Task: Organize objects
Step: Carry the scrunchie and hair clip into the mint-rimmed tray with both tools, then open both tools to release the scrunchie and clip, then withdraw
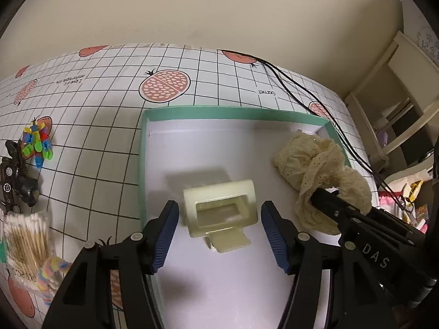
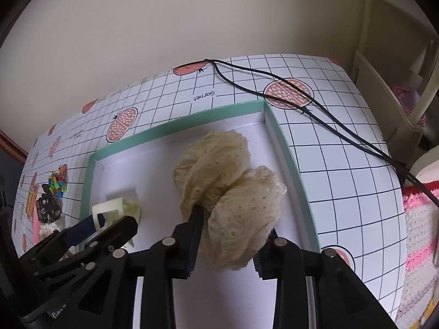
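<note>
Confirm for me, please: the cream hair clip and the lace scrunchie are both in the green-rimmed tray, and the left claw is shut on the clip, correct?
Not quite. The hair clip and the lace scrunchie are both in the green-rimmed tray, but the left claw is open: in the left wrist view its jaws stand apart on either side of the clip, without touching it.

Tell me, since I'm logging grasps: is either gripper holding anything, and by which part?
The left gripper is open, holding nothing, with the cream hair claw clip lying between its fingers. The right gripper straddles one end of the lace scrunchie; whether it clamps cannot be told.
</note>
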`<state>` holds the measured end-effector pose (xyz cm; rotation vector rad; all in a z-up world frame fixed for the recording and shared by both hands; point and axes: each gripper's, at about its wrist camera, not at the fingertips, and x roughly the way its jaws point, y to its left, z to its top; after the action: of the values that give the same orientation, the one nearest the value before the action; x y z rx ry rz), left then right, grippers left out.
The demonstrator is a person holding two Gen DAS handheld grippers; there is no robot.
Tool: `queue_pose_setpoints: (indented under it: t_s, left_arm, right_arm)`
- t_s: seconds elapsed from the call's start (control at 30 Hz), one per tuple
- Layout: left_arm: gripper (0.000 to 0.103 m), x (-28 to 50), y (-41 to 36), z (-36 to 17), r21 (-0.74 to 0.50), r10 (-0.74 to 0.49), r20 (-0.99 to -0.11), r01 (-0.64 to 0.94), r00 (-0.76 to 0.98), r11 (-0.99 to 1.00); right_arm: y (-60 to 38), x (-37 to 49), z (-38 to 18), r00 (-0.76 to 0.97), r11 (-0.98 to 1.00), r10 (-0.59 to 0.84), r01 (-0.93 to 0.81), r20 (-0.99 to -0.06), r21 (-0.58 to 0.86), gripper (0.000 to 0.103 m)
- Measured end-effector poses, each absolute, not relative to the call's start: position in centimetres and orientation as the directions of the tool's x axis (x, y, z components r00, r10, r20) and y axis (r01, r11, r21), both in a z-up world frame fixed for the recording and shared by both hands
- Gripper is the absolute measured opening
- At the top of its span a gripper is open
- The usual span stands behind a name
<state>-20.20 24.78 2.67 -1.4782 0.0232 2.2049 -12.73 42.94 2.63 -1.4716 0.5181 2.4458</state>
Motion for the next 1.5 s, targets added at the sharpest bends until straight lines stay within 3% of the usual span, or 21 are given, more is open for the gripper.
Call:
queue_pose_setpoints:
  t_s: [0.13, 0.7, 0.77, 0.9, 0.97, 1.13, 1.33, 1.5]
  left_arm:
    - [0.064, -20.4, 24.4, 3.8, -0.27, 0.398, -0.867, -0.388, -0.299, -0.881]
    - [0.066, -20.8, 21.3, 7.2, -0.245, 0.369, -0.86, -0.349, -0.353, -0.905]
    - [0.084, -20.9, 21.0, 7.3, -0.244, 0.366, -0.859, -0.342, -0.357, -0.907]
    - [0.088, -20.8, 20.0, 7.8, -0.242, 0.363, -0.851, -0.33, -0.379, -0.912]
    - [0.097, -20.9, 19.4, 8.1, -0.256, 0.372, -0.847, -0.322, -0.38, -0.911]
    - [0.102, -20.6, 17.9, 9.2, -0.257, 0.367, -0.839, -0.301, -0.402, -0.918]
    - [0.103, -20.5, 15.1, 10.4, -0.279, 0.369, -0.831, -0.262, -0.417, -0.924]
    - [0.103, -20.4, 12.1, 11.4, -0.282, 0.352, -0.825, -0.218, -0.442, -0.934]
  right_arm:
    - [43.0, -12.5, 3.7, -0.468, -0.912, 0.017, -0.369, -0.883, 0.178, 0.048]
    - [43.3, -10.8, 6.0, -0.438, -0.914, 0.1, -0.396, -0.893, 0.092, 0.055]
    - [43.0, -10.7, 6.6, -0.45, -0.918, 0.102, -0.386, -0.887, 0.091, 0.06]
    - [42.0, -10.5, 7.6, -0.464, -0.926, 0.114, -0.371, -0.878, 0.076, 0.066]
    - [41.5, -10.5, 7.9, -0.465, -0.927, 0.121, -0.369, -0.877, 0.067, 0.072]
    - [39.8, -10.3, 9.1, -0.485, -0.936, 0.126, -0.348, -0.866, 0.059, 0.094]
    - [37.2, -10.4, 10.7, -0.496, -0.942, 0.133, -0.334, -0.858, 0.047, 0.103]
    - [34.4, -10.5, 11.7, -0.513, -0.95, 0.11, -0.307, -0.851, 0.062, 0.103]
